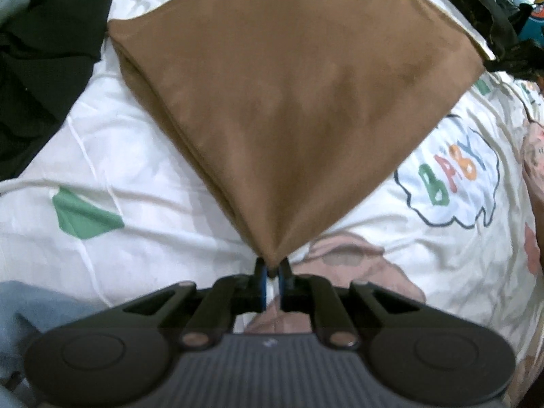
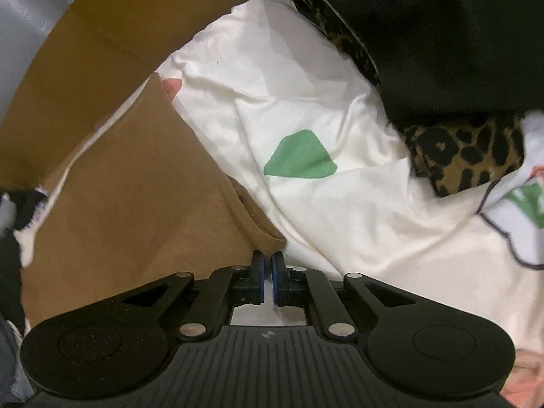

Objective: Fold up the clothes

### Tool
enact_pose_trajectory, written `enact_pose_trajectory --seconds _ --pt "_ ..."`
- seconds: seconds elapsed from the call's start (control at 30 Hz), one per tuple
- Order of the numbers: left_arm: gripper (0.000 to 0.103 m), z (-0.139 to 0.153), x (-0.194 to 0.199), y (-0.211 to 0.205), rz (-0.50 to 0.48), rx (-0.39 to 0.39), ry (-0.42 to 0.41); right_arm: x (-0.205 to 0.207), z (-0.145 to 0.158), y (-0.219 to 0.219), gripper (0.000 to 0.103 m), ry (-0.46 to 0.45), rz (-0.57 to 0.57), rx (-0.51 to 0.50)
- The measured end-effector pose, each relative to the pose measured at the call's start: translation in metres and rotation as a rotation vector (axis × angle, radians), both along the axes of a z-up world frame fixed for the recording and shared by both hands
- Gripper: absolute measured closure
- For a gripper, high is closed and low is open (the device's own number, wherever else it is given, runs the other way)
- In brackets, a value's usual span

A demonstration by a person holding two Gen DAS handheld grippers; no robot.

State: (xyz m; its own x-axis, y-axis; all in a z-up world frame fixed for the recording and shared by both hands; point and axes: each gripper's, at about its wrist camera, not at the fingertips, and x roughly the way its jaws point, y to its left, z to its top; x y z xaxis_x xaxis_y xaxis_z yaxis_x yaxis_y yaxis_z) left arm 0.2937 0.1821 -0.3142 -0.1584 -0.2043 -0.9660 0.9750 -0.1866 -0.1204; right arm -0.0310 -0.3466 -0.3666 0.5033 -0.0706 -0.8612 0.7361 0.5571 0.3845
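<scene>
Pinching 1 corner of the brown garment [image 1: 272, 102] with the left gripper [image 1: 272, 267], jaws pressed onto the cloth tip, fabric fanning out taut from that point across the bed cover [image 1: 136, 156]. Lying mostly flat on the bed, that garment, already looking doubled over along its left edge.

Closing the right gripper [image 2: 267, 259] right at another corner of the same brown garment [image 2: 136, 187], jaws nearly together; cloth sitting just at the tips, though hard to tell whether actually caught or only touched. Black clothing [image 2: 442, 34] and a leopard-print piece [image 2: 469, 156] waiting off to the side, well apart from the work.

Judging the step: securing 2 corners ahead of the next fold. Calling next for a firm hold confirmed on the right side, then lifting both corners together and carrying them over evenly, keeping the edge straight and avoiding a drag on the cover beneath.
</scene>
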Motion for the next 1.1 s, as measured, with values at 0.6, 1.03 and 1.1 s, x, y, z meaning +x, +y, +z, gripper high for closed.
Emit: enact_pose_trajectory --seconds 0.6,1.03,1.1 --pt "0.089 0.029 -0.023 -0.045 0.096 -0.17 0.102 0.057 0.034 0.079 0.091 -0.056 0.437 -0.266" --pt "0.085 -0.024 -0.061 -0.063 -0.022 -0.114 0.029 0.094 0.001 0.128 0.083 0.037 0.637 -0.337" --pt "0.085 -0.026 -0.062 -0.06 -0.039 -0.113 0.009 0.094 -0.002 0.129 0.082 0.051 0.655 -0.344"
